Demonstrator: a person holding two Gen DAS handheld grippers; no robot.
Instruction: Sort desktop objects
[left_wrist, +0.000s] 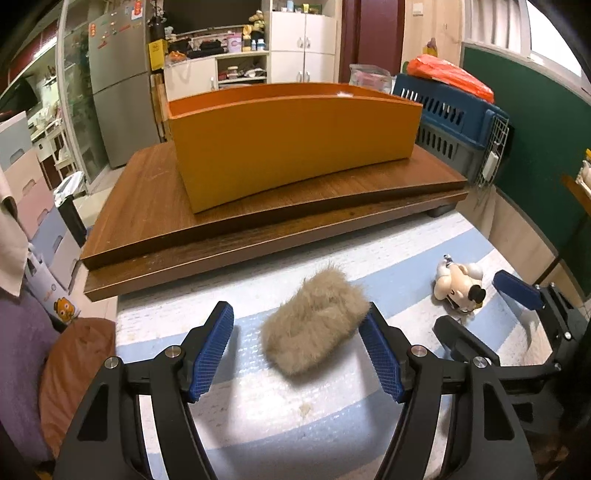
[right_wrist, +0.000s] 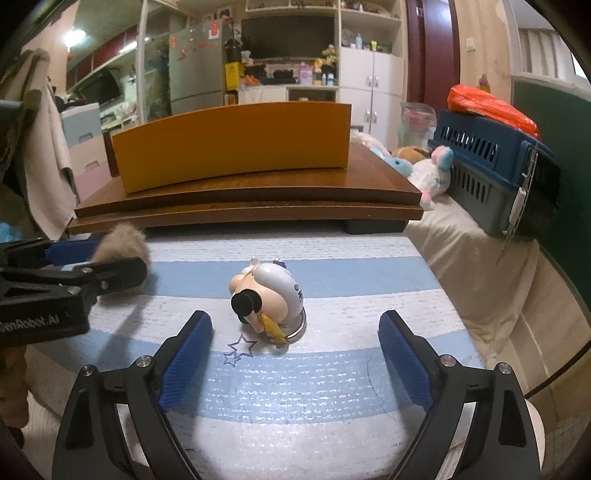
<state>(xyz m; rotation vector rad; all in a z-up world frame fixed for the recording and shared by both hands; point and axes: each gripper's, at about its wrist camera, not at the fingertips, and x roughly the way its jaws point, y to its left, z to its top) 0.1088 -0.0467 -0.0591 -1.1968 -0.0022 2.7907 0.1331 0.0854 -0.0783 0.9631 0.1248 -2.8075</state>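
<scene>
Left wrist: striped mat (left_wrist: 369, 236) – perhaps foam – fronting wooden platform (left_wrist: 147, 206).

Striped mat (left_wrist: 258, 373) carries fur pouch (left_wrist: 314, 338), figurine (right_wrist: 267, 299), wooden boards (left_wrist: 155, 206).

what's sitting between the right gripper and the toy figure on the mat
Nothing solid: only bare striped mat with a drawn star mark, seen in the right wrist view before the toy figure.

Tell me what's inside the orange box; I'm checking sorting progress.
Only a strip of the orange box's bare inner back wall shows over its rim. The front wall hides the floor and any contents.
</scene>
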